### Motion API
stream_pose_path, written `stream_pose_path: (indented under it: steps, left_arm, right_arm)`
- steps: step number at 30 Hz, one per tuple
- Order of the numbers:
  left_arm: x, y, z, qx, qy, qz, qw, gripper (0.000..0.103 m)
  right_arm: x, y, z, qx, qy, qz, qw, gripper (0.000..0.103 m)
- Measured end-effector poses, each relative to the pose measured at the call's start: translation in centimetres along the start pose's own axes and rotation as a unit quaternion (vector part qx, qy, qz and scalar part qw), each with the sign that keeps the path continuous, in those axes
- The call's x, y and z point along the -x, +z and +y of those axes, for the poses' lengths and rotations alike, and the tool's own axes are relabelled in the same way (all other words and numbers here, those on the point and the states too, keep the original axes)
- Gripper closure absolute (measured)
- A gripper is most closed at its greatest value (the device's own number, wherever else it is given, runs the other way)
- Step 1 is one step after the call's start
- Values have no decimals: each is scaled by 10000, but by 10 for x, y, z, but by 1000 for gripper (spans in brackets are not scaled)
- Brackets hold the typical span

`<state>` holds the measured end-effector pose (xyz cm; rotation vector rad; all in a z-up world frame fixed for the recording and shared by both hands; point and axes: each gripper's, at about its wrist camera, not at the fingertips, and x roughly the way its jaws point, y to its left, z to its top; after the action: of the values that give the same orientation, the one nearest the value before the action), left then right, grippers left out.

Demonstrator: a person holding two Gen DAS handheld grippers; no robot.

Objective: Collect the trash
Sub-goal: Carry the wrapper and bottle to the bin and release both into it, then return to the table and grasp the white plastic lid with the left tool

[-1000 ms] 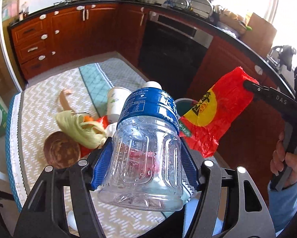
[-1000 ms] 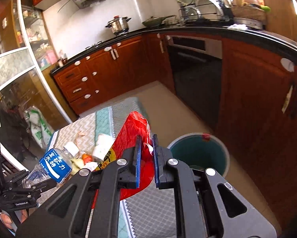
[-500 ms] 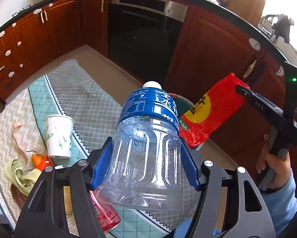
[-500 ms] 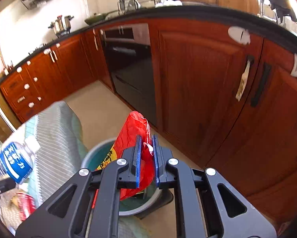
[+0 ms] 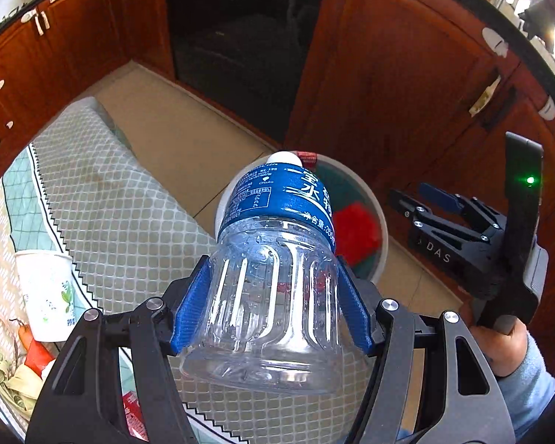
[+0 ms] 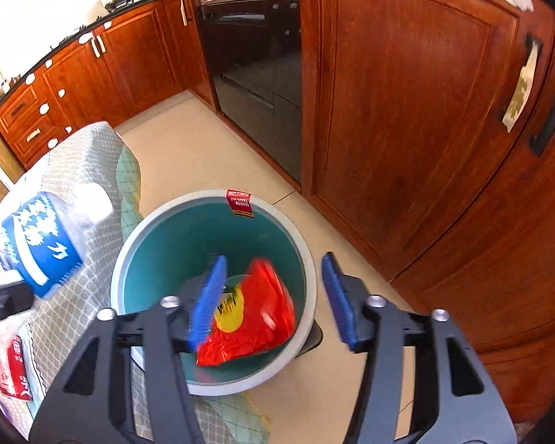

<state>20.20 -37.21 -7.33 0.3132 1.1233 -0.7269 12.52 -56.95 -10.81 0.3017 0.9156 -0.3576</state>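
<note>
My left gripper point(image 5: 271, 305) is shut on a clear plastic bottle point(image 5: 273, 288) with a blue label, held over the table edge and pointing toward the teal trash bin point(image 5: 383, 222) on the floor. The bottle also shows at the left of the right wrist view point(image 6: 40, 244). My right gripper point(image 6: 273, 296) is open and empty, right above the bin point(image 6: 144, 251). The red snack bag point(image 6: 251, 318) lies inside the bin, blurred; it also shows in the left wrist view point(image 5: 355, 227). The right gripper shows in the left wrist view point(image 5: 418, 199), beside the bin.
The table with a patterned cloth point(image 5: 103, 199) carries a white paper cup point(image 5: 46, 292), peels and scraps point(image 5: 14, 377) and a red wrapper point(image 6: 10, 370). Wooden cabinets point(image 6: 407, 111) and a dark oven point(image 6: 255, 66) stand close behind the bin.
My right gripper has opened above the bin and the red snack bag has dropped into it. My left gripper has swung the bottle from over the table toward the bin.
</note>
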Motion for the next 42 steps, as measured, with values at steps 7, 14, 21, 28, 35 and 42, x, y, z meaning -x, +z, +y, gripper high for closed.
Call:
stream_pose_path:
  steps: [7,14,21,28,35,42]
  left_arm:
    - [-39,6,-23,-366,47,371,9986,37]
    - [-82,7,-37,-649,76,858,9942,35]
    - [-82,3,-37,-524,156,801,9953,28]
    - [-63,1,-31,-348,114,721,9967,28]
    - [-32,-2,-27,-223,53,491,9985,26]
    - [-7,-11,-21,-20,13,347,9994,24]
  right_arm:
    - [8,-7,-7,-333,121,-74,9993,28]
    - [13,-1,-17,-591,86,-113,9982,27]
    - [13,-3,-22,-622,63,-43,9980,27]
    - [11,-7,-16,-574,88,66,9983,27]
    - [17,-9,-6,-444,37,119,9989,19]
    - [36,-9,10,-262,48,110,9996,16]
